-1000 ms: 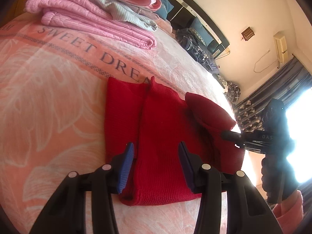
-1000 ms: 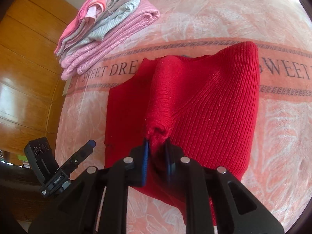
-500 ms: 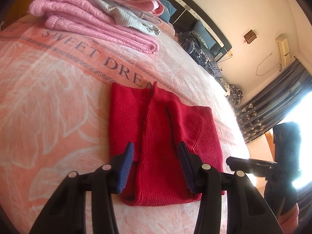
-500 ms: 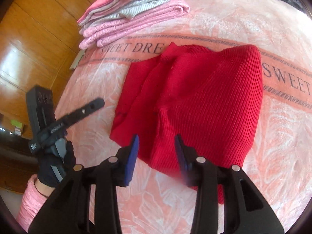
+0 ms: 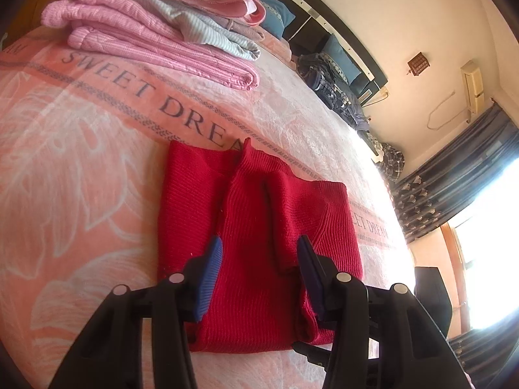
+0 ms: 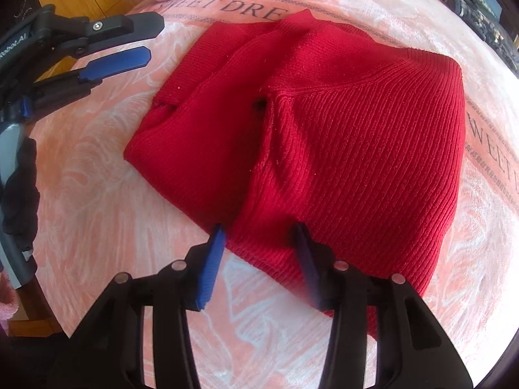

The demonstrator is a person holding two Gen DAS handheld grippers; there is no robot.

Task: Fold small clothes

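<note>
A red ribbed sweater (image 6: 340,149) is lying flat on a peach blanket (image 5: 81,178) that is covering the bed, near the blanket's printed band of lettering and well apart from the stack of folded pink and grey clothes (image 5: 155,29) sitting toward one end. Both sleeves are lying folded inward over the body, so the garment is now a narrow rectangle.

The left gripper (image 5: 259,275) is hovering with its blue-padded fingers spread, one to each side of the middle of the sweater, holding nothing. The right gripper (image 6: 259,259) is also spread wide and empty, its tips sitting just at the near hem, one pad just off the cloth and the other over it.

The step in hand looks like the crosswise fold, hem up toward the collar. To do it well, each gripper should be pinching a separate hem corner, catching every layer there (the tucked sleeve included, or it will be sliding out as the cloth lifts). The lift should be staying low and both corners should be travelling together, so the fold line is running straight across. Ribbed knit stretches and sags, so pulling hard is likely to be skewing the rectangle. Landing the hem just short of the raised collar should be keeping the bundle flat enough for stacking.
</note>
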